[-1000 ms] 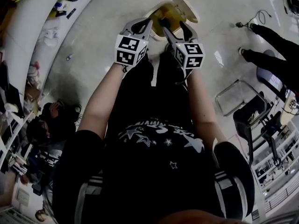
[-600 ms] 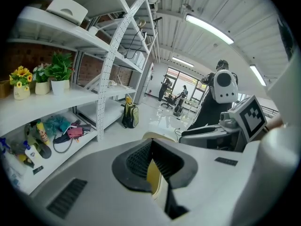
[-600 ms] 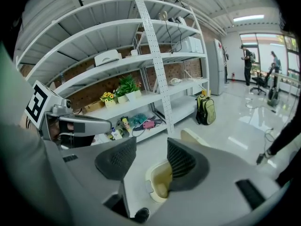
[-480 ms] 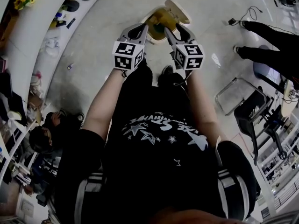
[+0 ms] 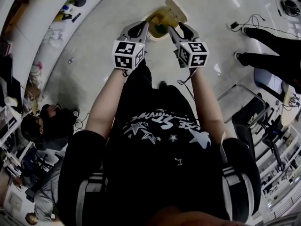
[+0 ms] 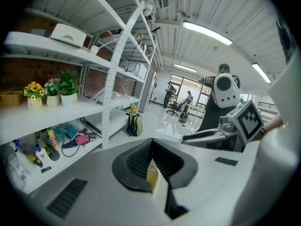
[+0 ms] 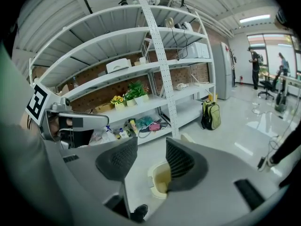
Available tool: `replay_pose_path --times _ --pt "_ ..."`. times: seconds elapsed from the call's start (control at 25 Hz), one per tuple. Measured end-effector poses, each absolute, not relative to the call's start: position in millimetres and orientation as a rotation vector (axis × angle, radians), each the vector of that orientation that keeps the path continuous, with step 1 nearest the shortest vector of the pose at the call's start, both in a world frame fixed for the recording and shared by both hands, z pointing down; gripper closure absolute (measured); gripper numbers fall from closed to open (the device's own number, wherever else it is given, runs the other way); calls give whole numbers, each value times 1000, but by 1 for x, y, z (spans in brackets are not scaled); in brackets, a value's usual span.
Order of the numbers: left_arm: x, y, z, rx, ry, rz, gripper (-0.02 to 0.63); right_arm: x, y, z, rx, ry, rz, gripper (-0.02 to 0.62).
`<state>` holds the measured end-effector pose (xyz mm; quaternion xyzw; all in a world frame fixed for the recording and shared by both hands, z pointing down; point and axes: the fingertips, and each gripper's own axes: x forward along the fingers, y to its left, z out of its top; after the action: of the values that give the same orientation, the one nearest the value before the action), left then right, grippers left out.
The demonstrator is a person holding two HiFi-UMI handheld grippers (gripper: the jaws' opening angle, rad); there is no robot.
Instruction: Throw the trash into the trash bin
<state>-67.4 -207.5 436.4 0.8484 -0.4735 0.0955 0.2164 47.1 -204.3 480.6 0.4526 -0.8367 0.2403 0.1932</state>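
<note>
A cream trash bin (image 5: 157, 20) with a yellow inside stands on the floor, its lid (image 5: 178, 9) tipped open behind it. Both grippers hang side by side just above it, pointing down at it. The jaws of my left gripper (image 5: 141, 26) are shut, and I see nothing held between them (image 6: 150, 147); a sliver of the bin shows below the pads. My right gripper (image 5: 178, 28) is closing, its jaws still apart with nothing between them (image 7: 149, 157); through the gap I see the trash bin (image 7: 160, 182). No trash shows in any view.
White shelving (image 7: 155, 69) with potted plants, spray bottles and a green backpack (image 7: 210, 114) runs along the left. Another person's legs (image 5: 263, 55) and a floor cable are at the right, a black chair (image 5: 254, 119) nearer. A seated person (image 5: 42, 126) is at the lower left.
Both grippers have lifted a little above the bin, still side by side. The right gripper's jaws have narrowed.
</note>
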Motion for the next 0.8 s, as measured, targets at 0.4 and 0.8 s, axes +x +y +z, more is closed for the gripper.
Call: replay_pose_path --times 0.4,0.8 --pt "-38 -154 410 2361 -1399 245 597 81 -143 467 1223 -2410 688 446" --pt "-1 -92 374 2432 -1423 205 597 94 -85 431 1163 -2505 578 483"
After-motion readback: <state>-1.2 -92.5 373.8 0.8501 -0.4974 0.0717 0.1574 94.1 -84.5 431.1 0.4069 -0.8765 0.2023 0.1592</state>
